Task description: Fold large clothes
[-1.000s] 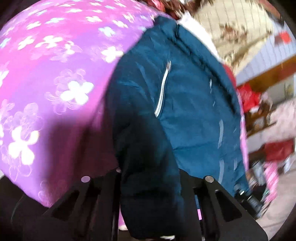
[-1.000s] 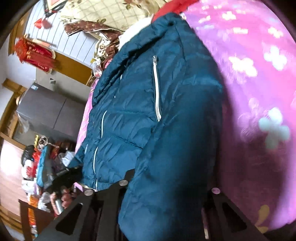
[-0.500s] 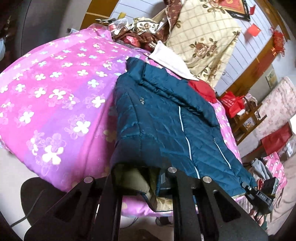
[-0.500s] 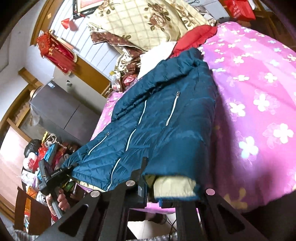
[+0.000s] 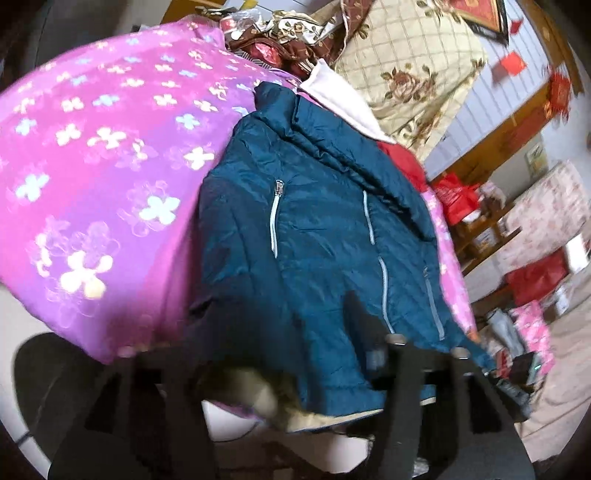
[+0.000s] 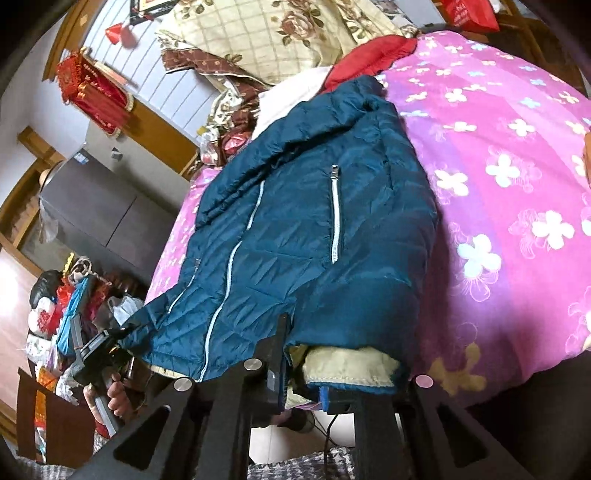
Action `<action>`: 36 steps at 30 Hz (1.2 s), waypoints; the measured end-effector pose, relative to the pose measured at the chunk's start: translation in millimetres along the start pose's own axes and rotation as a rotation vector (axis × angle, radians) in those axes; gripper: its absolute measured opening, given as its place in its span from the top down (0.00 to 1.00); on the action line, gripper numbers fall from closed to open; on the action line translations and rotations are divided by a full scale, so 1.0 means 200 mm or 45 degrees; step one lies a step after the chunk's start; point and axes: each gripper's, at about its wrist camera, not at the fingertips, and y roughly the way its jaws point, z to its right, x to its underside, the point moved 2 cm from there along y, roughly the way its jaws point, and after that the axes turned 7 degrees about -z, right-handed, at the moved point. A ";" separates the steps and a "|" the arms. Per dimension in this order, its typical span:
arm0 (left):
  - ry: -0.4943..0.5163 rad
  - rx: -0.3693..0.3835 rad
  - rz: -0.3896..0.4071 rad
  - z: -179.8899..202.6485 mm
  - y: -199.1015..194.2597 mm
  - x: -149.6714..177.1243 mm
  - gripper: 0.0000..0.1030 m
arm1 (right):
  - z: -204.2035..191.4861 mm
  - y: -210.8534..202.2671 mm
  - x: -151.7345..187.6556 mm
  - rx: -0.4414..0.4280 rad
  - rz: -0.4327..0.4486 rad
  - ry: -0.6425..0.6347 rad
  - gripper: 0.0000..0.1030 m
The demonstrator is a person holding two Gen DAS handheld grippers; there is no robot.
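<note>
A teal quilted jacket (image 5: 325, 240) with pale zips lies front-up on a pink flowered quilt (image 5: 92, 184), its hem hanging over the near edge. In the left wrist view my left gripper (image 5: 280, 369) has its jaws opening. The fingers stand wide apart and the hem with its cream lining hangs loose between them. In the right wrist view my right gripper (image 6: 321, 373) still pinches the jacket (image 6: 314, 229) at its cream-lined hem, though its jaws are starting to open. The left gripper (image 6: 118, 336), held by a hand (image 6: 110, 398), shows at the hem's far corner.
Cream rose-patterned pillows (image 6: 266, 33), a white cloth and a red garment (image 6: 369, 59) are piled beyond the collar. A grey cabinet (image 6: 92, 218) and cluttered shelves (image 5: 491, 236) flank the bed. Pale floor (image 5: 229, 421) lies below the hem.
Both cameras have drawn back and up from the jacket, so the whole front shows now. The left jaws have spread apart off the fabric. The right jaws still hold the hem.
</note>
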 end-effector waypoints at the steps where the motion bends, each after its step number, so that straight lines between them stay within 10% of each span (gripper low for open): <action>1: -0.011 0.021 0.002 -0.01 0.00 0.00 0.40 | 0.01 0.01 0.00 0.000 -0.002 0.007 0.86; 9: -0.032 -0.109 -0.078 -0.05 0.11 0.03 0.41 | 0.02 0.08 0.01 -0.016 -0.016 0.045 0.65; 12: 0.006 -0.234 -0.132 -0.05 0.17 0.04 0.87 | 0.00 0.11 -0.01 0.008 -0.030 0.001 0.86; 19: 0.039 -0.222 -0.004 0.02 0.05 -0.08 0.88 | -0.14 0.02 -0.19 0.015 0.061 -0.120 0.91; 36: 0.307 -0.589 0.217 0.58 0.28 -1.24 0.88 | -0.58 0.26 -1.42 0.304 0.286 -0.347 0.91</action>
